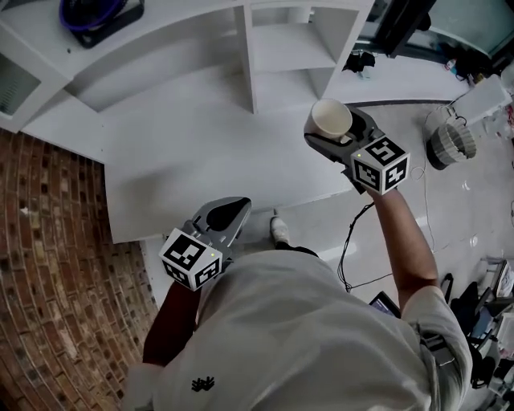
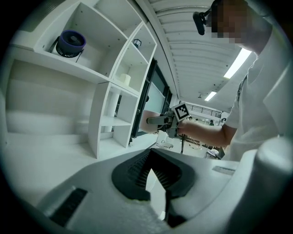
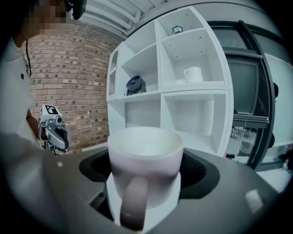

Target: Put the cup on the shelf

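A white cup [image 1: 331,119] with its handle toward the camera [image 3: 145,169] sits upright between the jaws of my right gripper [image 1: 336,132], which is shut on it. It hangs in the air in front of the white shelf unit [image 1: 249,56], near the lower right compartment [image 3: 192,119], touching nothing. My left gripper [image 1: 233,210] is lower and to the left, over the shelf's low front ledge; its dark pads [image 2: 137,171] meet at the tips with nothing held. The left gripper view shows the right gripper [image 2: 160,121] beside the shelf.
A second white cup [image 3: 193,74] stands in an upper right compartment. A dark blue round object [image 1: 92,12] occupies a compartment to the left. A brick wall [image 1: 48,265] is at the left. Cables [image 1: 353,241] and a white ribbed appliance [image 1: 450,140] lie on the floor at the right.
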A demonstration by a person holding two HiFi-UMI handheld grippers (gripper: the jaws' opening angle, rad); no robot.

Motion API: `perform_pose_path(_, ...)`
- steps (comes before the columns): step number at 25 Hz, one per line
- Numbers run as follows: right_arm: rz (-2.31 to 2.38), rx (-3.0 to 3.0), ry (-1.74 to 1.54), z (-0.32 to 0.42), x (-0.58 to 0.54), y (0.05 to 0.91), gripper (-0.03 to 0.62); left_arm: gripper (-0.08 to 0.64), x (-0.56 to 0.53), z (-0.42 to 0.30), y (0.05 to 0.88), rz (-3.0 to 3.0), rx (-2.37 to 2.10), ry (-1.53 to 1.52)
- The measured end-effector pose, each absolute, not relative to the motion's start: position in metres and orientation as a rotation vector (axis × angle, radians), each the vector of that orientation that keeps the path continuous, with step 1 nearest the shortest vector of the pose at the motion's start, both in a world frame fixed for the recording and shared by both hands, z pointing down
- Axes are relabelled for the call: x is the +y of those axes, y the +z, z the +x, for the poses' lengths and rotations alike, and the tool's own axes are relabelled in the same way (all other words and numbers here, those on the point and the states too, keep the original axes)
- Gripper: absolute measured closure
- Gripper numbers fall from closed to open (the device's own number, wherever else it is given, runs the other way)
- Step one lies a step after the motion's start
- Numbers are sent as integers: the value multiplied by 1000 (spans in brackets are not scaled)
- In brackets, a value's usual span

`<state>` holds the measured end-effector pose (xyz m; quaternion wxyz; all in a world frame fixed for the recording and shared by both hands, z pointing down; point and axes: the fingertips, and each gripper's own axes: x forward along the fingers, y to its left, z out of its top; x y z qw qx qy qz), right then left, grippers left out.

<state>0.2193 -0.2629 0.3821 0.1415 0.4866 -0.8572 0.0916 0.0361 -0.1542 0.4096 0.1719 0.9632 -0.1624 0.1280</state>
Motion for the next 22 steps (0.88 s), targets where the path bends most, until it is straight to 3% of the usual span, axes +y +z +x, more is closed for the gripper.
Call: perform_pose_path(22, 1235, -2540, 202, 256, -430, 393, 153, 554, -236, 60, 415, 2646, -780, 345)
